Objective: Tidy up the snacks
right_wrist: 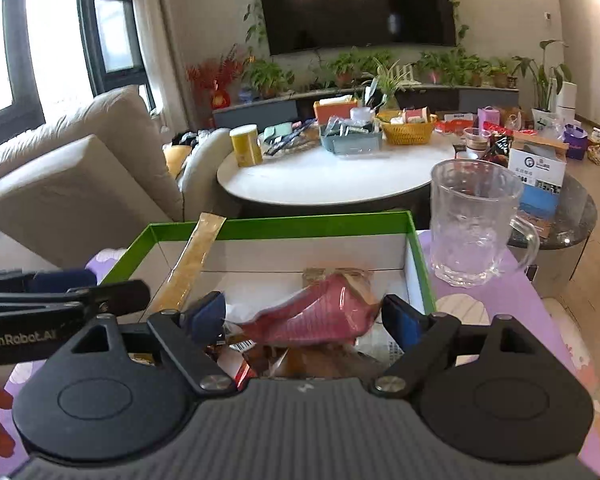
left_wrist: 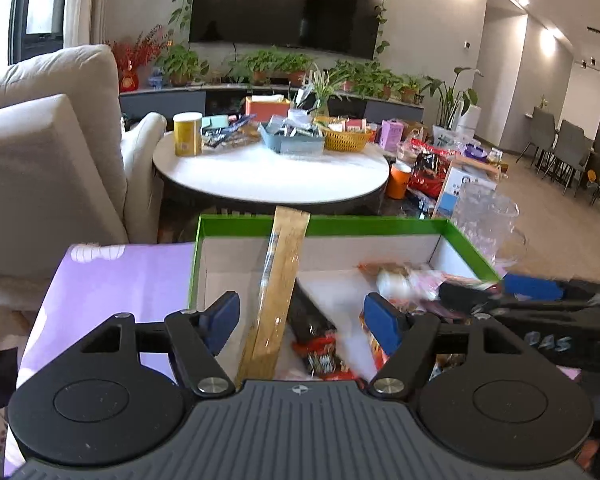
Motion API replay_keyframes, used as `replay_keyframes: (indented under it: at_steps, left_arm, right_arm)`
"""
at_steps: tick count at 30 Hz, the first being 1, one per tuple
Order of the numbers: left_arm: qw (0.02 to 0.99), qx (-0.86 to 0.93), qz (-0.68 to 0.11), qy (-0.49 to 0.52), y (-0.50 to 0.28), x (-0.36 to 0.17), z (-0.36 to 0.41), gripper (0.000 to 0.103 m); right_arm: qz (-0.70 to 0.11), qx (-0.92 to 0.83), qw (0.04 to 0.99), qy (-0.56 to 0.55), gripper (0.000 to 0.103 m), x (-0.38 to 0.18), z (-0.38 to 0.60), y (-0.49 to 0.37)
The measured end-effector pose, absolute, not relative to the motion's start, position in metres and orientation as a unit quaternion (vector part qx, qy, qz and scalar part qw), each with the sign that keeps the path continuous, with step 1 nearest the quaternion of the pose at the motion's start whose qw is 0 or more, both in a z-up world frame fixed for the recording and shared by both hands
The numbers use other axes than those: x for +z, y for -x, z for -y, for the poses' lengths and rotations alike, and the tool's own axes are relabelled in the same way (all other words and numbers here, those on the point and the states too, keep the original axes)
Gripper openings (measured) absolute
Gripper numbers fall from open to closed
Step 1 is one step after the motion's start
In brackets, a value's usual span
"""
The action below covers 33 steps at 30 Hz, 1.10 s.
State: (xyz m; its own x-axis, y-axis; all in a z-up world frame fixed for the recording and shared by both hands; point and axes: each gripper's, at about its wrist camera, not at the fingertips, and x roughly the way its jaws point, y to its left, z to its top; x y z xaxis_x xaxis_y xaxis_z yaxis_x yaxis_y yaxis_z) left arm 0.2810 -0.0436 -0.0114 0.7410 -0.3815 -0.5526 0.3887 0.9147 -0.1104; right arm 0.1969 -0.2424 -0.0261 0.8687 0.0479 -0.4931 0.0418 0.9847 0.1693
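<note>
Green-rimmed box [right_wrist: 308, 226], pink snack packet [right_wrist: 320, 314] between right jaws.

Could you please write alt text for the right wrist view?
The right gripper hovers over a green-rimmed box of snacks, a pink packet between its fingers. A long tan stick pack leans on the box's far rim, and a glass mug stands to its right.

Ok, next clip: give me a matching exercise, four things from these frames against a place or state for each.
Things:
1. long tan packet
2. pink packet
3. glass mug
4. yellow canister

Places or states:
A. between the right tongs
B. on the round white table
C. leaning on the green box's far rim
D. empty, beside the box

Pairs: 1-C, 2-A, 3-D, 4-B
</note>
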Motion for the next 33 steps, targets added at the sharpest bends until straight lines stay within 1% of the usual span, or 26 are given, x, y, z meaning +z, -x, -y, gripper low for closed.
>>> replay_keyframes:
  at_steps: [5,8,12,18,21,24,29,33]
  left_arm:
    - [0.930,-0.216,-0.297,-0.004,-0.267,-0.009,0.044,0.066]
    - [0.931,-0.215,-0.296,-0.009,-0.254,-0.004,0.043,0.066]
    - [0.931,-0.207,-0.299,-0.006,-0.237,-0.002,0.036,0.066]
    - [0.926,-0.201,-0.317,-0.028,-0.205,-0.007,0.030,0.066]
    - [0.916,-0.227,-0.331,-0.026,-0.188,-0.014,0.035,0.066]
    - [0.900,-0.264,-0.346,-0.028,-0.172,-0.022,0.051,0.066]
    - [0.874,-0.310,-0.372,-0.028,-0.156,-0.038,0.084,0.066]
    - [0.874,-0.304,-0.378,-0.026,-0.151,-0.044,0.088,0.066]
  right_arm:
    - [-0.220,0.005,0.975,-0.020,0.055,-0.013,0.232,-0.166]
    - [-0.206,0.007,0.978,-0.002,0.055,-0.009,0.234,-0.147]
    - [-0.217,0.037,0.975,0.002,0.055,-0.013,0.241,-0.124]
    - [-0.267,0.016,0.963,-0.031,0.055,-0.036,0.256,-0.107]
    - [-0.278,-0.016,0.958,-0.064,0.055,-0.046,0.271,-0.093]
    - [-0.295,-0.046,0.951,-0.074,0.055,-0.053,0.280,-0.084]
    - [-0.296,-0.061,0.951,-0.068,0.055,-0.053,0.284,-0.071]
    - [-0.295,-0.050,0.951,-0.077,0.055,-0.056,0.285,-0.059]
